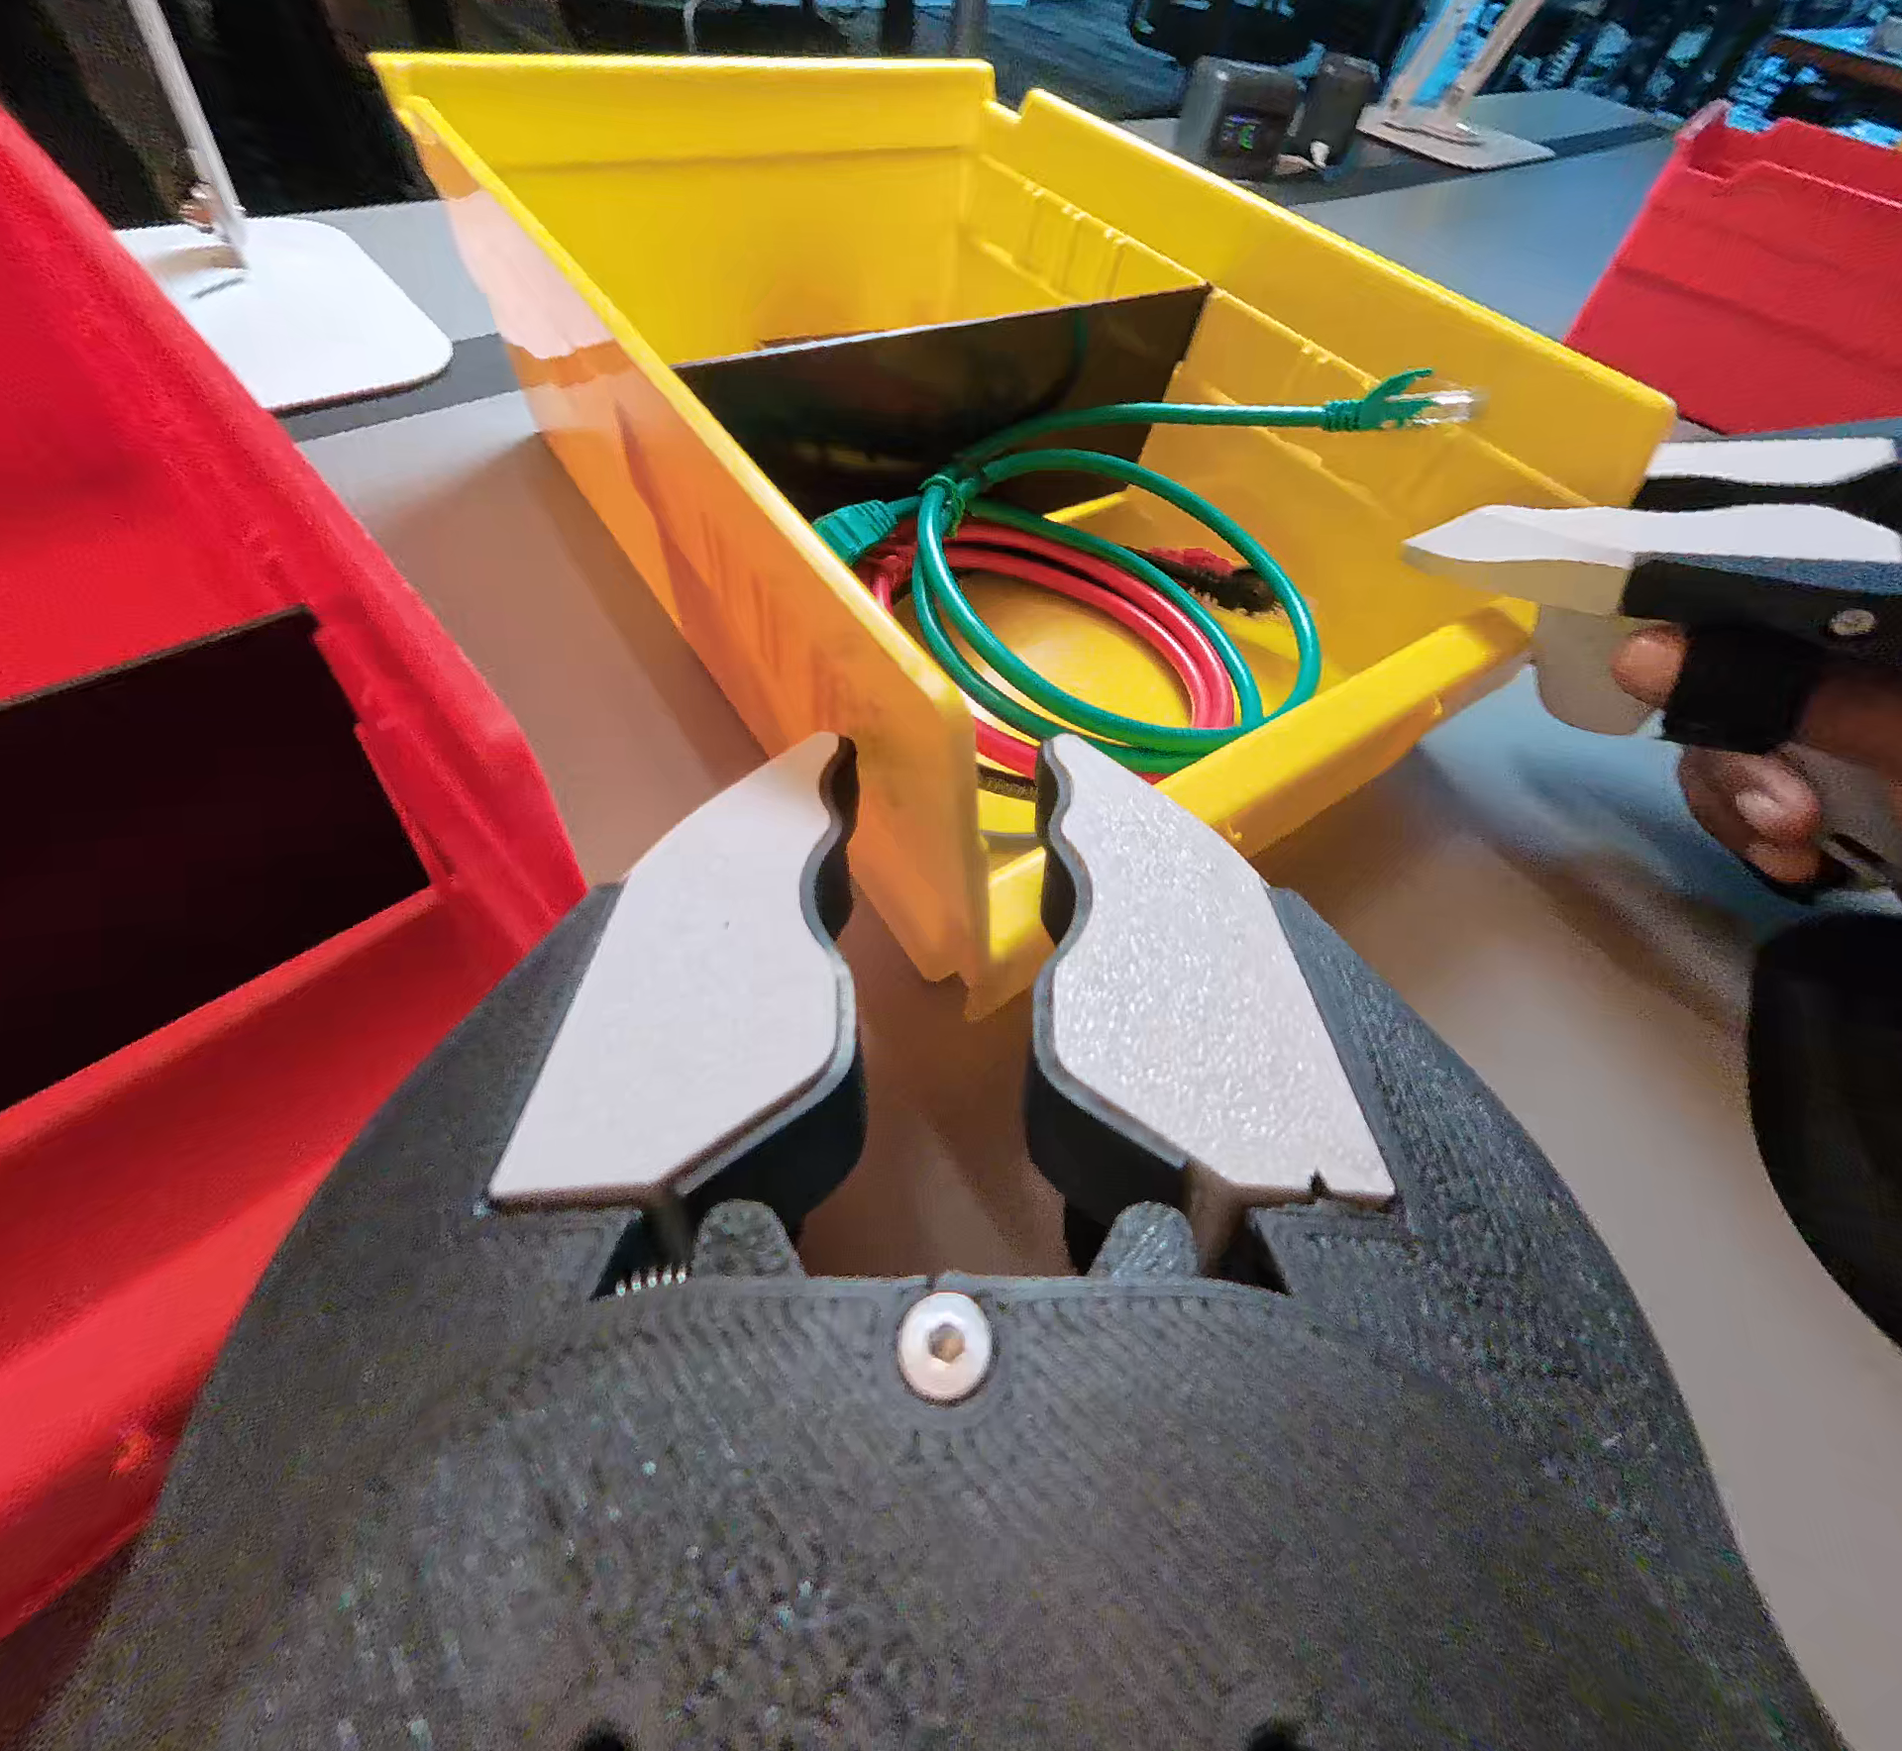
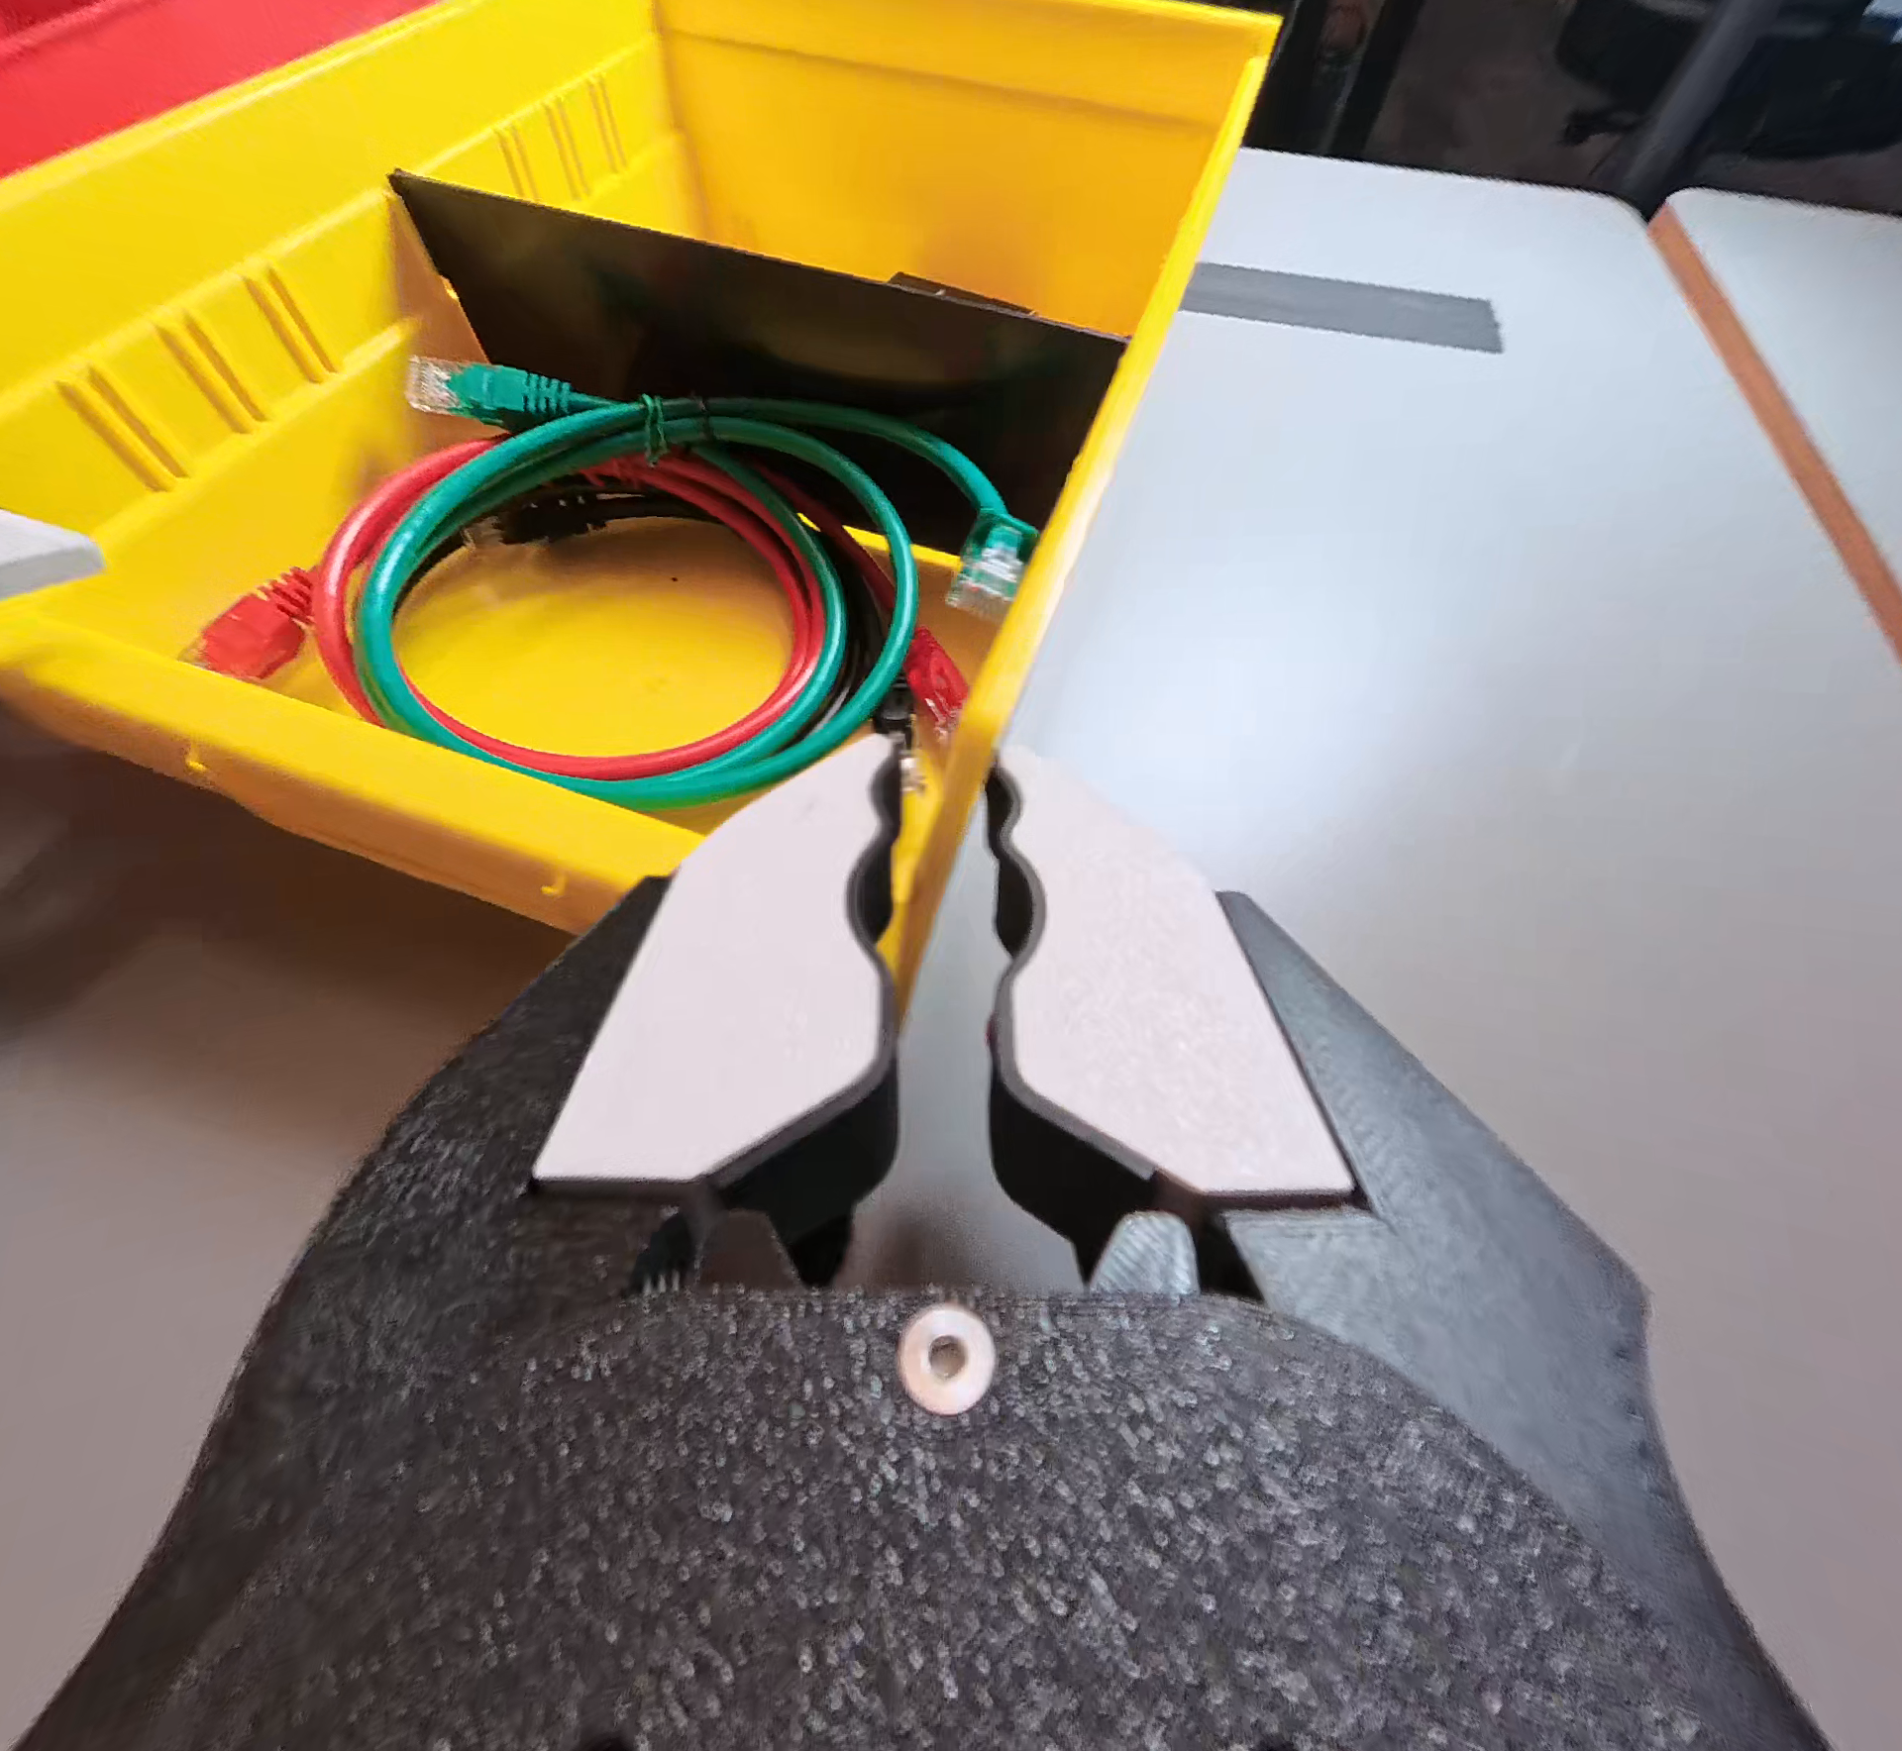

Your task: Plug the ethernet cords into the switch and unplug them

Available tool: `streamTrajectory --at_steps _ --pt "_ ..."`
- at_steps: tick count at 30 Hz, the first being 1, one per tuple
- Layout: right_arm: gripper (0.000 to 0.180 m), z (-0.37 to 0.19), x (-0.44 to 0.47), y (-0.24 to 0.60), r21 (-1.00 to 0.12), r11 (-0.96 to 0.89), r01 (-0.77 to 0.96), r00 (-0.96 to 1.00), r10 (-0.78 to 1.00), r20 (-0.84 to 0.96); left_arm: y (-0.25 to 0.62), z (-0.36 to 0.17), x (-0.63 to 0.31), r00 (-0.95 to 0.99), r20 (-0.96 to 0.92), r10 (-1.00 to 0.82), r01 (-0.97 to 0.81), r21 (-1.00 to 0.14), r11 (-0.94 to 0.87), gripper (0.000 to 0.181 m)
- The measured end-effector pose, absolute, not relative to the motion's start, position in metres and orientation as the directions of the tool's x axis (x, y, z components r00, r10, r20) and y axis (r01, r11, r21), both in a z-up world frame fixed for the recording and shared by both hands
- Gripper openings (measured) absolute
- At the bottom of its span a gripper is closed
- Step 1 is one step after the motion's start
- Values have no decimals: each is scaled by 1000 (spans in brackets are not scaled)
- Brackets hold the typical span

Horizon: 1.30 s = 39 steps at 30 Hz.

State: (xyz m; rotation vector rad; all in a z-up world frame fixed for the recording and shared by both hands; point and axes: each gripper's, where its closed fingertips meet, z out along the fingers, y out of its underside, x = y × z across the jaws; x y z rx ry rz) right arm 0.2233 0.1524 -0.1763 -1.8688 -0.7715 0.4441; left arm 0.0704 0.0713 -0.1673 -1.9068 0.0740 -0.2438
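Observation:
A yellow bin (image 1: 720,158) (image 2: 926,107) stands on the grey table. In its front part lie a coiled green ethernet cord (image 1: 1276,611) (image 2: 659,791), a red cord (image 1: 1163,611) (image 2: 576,755) and a black cord (image 2: 556,518). A black divider (image 1: 926,395) (image 2: 720,313) crosses the bin; what lies behind it is mostly hidden. My left gripper (image 1: 942,755) is open, its fingers straddling the bin's front left corner wall. My right gripper (image 2: 945,760) is open with a narrow gap, straddling the front end of the right wall. It also shows in the left wrist view (image 1: 1534,518), held by a hand.
A red bin (image 1: 206,467) stands close on the left and another red bin (image 1: 1750,261) at the right. A white stand base (image 1: 298,302) sits behind the left one. The table (image 2: 1441,673) right of the yellow bin bears a black tape strip (image 2: 1338,318). Some 20 centimeters of space lies between my two pairs of fingers.

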Motion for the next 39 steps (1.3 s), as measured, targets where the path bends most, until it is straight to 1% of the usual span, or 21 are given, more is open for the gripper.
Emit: streamTrajectory --at_steps 1,3,6,10,14,17,21,27,31,35,39 --pt "11 -176 224 153 -911 -262 320 725 686 58 74 -167 68 979 138 -149 82 -939 -333 34" --pt "10 -175 227 153 -904 -251 345 732 675 92 77 -167 63 978 162 -128 113 -939 -326 20" --pt "9 -163 229 144 -910 -195 365 725 673 147 75 -163 62 978 159 -137 110 -943 -313 19" --pt "7 -133 234 125 -925 -55 376 724 640 256 67 -142 60 984 82 -159 39 -966 -257 16" --pt "7 -112 240 111 -933 3 359 737 612 286 60 -125 64 983 19 -181 -21 -976 -218 14" --pt "7 -87 243 101 -939 57 338 746 593 304 52 -101 66 983 -25 -183 -54 -986 -158 13" --pt "8 -38 225 86 -946 158 285 727 608 320 35 -53 51 987 -57 -152 -67 -996 -60 13" --pt "10 29 140 49 -943 293 158 630 705 325 -19 23 -24 995 -98 5 -98 -993 64 11" --pt "11 55 63 14 -941 331 71 532 786 316 -77 57 -88 980 -128 152 -144 -984 101 11" --pt "10 56 -11 -27 -939 344 25 421 848 322 -140 70 -146 945 -139 295 -178 -978 111 10" --pt "12 35 -74 -68 -954 301 -5 306 908 285 -195 59 -195 911 -121 393 -172 -980 97 10"
